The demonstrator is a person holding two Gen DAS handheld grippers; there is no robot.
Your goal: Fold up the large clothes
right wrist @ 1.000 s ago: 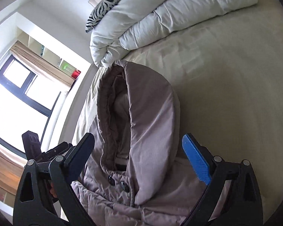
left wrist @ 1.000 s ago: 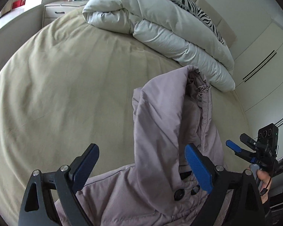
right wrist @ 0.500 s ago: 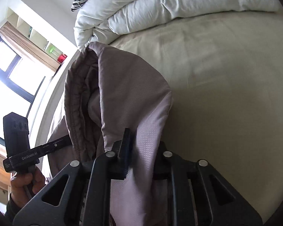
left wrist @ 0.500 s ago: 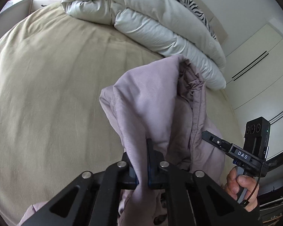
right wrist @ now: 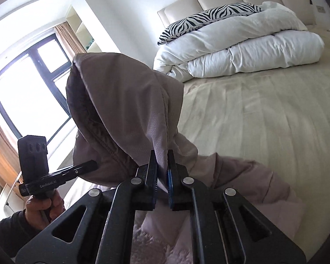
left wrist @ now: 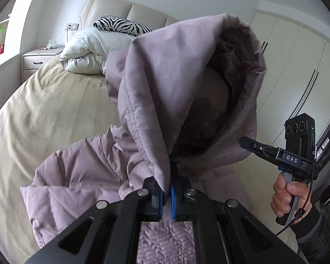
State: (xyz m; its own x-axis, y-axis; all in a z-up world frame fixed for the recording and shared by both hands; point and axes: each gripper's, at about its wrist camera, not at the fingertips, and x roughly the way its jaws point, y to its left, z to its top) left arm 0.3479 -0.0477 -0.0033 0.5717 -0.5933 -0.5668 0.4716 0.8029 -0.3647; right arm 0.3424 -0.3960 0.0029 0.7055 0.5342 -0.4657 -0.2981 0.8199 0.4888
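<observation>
A mauve padded hooded jacket is lifted off the beige bed. Its hood stands up between my two grippers. My left gripper is shut on the hood's left edge. My right gripper is shut on the hood's right edge. The right gripper also shows in the left wrist view, its tip at the hood's far side. The left gripper shows in the right wrist view. The jacket's body and a sleeve hang down toward the bed.
A folded white duvet with a zebra pillow lies at the headboard end. A bedside cabinet stands at the far left. Wardrobe doors are on the right, a window on the left.
Both grippers went from open above the hood to shut on its two edges. They then lifted the hood and the jacket up off the bed.
</observation>
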